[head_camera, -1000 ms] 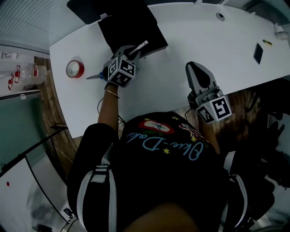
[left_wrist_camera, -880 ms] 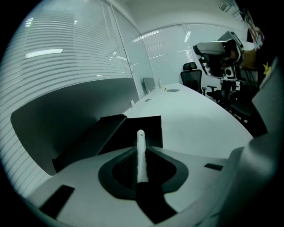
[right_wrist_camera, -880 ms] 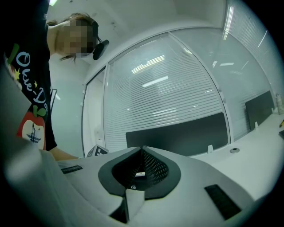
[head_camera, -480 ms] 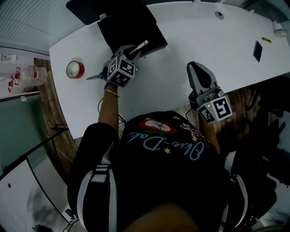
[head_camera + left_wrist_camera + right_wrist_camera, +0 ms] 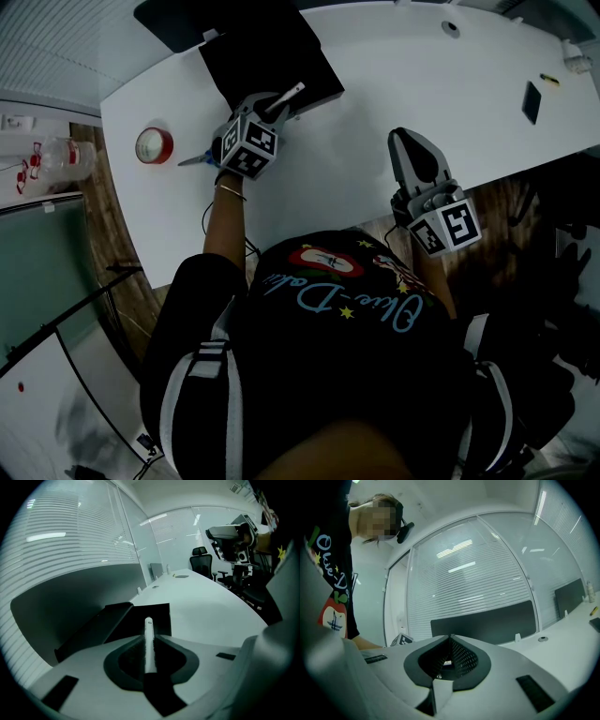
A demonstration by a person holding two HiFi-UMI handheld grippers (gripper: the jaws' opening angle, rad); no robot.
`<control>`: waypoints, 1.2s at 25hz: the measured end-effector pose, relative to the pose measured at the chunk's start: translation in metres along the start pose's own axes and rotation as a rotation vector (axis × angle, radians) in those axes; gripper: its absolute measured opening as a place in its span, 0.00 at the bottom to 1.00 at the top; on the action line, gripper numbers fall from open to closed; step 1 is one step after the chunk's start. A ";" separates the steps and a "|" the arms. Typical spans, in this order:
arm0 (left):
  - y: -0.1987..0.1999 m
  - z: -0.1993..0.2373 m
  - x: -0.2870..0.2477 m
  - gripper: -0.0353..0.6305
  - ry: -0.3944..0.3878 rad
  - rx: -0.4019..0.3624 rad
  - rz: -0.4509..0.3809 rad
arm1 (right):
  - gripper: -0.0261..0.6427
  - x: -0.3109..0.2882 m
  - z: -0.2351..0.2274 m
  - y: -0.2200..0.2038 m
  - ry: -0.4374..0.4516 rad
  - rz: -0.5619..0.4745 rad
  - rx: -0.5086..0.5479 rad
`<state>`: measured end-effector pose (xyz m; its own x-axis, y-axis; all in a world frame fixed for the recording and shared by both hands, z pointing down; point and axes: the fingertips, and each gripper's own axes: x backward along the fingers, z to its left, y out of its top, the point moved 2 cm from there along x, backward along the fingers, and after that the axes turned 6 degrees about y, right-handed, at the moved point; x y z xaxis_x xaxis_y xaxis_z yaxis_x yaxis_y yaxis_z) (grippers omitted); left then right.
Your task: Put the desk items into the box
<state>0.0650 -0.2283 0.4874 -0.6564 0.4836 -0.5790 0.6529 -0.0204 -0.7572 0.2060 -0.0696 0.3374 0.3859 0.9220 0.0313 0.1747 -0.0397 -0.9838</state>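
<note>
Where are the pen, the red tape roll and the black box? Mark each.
pen point(image 5: 149, 641), left gripper view, middle of its white barrel.
red tape roll point(image 5: 167, 150), head view, red outer rim.
black box point(image 5: 267, 52), head view, middle of its dark surface.

left hand-held gripper point(image 5: 149, 639): tilted down, jaws clamped on stick point(image 5: 148, 629), perhaps a pen | right hand-held gripper point(image 5: 450, 637): level, jaws together

dim and underexposed in the head view, near black across the lower half, bright only on the white desk point(image 5: 394, 84) at the top, with the box point(image 5: 272, 56) crushed to flat black at upper left. cool greenish cast in both gripper views, with strip reflections point(image 5: 461, 566) glaring at upper centre, fisheye-bent, black-vignetted at the corners.
</note>
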 end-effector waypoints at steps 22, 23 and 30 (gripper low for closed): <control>-0.005 0.001 -0.002 0.19 0.000 -0.010 -0.004 | 0.08 0.003 -0.001 0.001 -0.018 -0.010 -0.003; -0.005 0.002 -0.003 0.19 0.001 -0.012 -0.003 | 0.08 0.003 -0.001 0.001 -0.019 -0.011 -0.002; -0.006 0.004 0.003 0.14 0.010 -0.012 0.002 | 0.08 0.003 0.000 0.001 -0.018 -0.016 -0.007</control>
<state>0.0580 -0.2300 0.4892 -0.6514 0.4919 -0.5777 0.6588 -0.0111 -0.7523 0.2078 -0.0668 0.3366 0.3667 0.9293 0.0438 0.1866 -0.0274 -0.9821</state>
